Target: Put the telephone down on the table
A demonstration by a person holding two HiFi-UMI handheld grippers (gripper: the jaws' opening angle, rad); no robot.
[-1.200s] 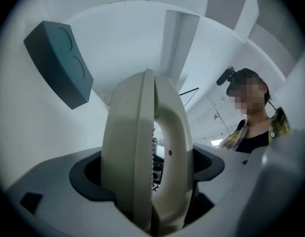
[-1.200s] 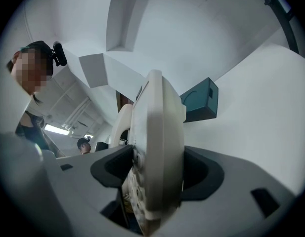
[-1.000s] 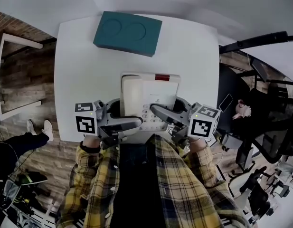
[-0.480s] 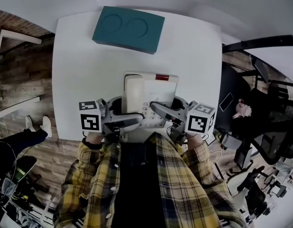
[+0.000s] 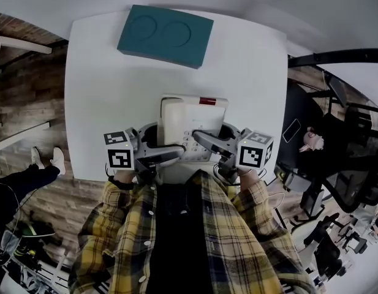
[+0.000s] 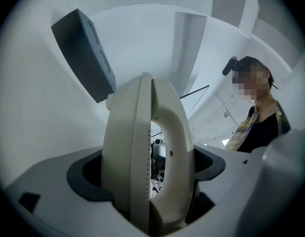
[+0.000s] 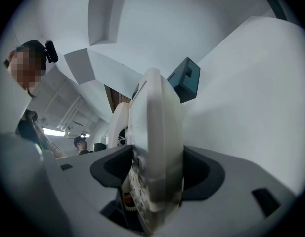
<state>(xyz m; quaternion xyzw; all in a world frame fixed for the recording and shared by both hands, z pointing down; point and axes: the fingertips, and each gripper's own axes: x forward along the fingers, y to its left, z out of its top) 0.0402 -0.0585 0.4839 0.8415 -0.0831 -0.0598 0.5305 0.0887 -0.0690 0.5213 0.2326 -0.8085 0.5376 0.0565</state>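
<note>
A cream desk telephone point(image 5: 193, 118), with a red strip at its far end and its handset on the left side, lies flat over the near part of the white table point(image 5: 103, 103). Whether it touches the tabletop I cannot tell. My left gripper point(image 5: 153, 155) is shut on the telephone's near left edge. My right gripper point(image 5: 210, 144) is shut on its near right edge, by the keypad. In the left gripper view the telephone point(image 6: 147, 157) fills the gap between the jaws of the left gripper point(image 6: 147, 186). The right gripper view likewise shows the telephone point(image 7: 154, 147) clamped in the right gripper point(image 7: 154, 179).
A teal block point(image 5: 165, 34) with two round hollows lies at the table's far side, also seen as the teal block point(image 6: 85, 53) and the teal block point(image 7: 187, 78). Office chairs point(image 5: 342, 182) and a person stand to the right, beyond the table's edge. Wooden floor point(image 5: 26, 90) lies to the left.
Both grippers keep their hold on the telephone. It has shifted slightly toward the table's near edge, away from the teal block.
</note>
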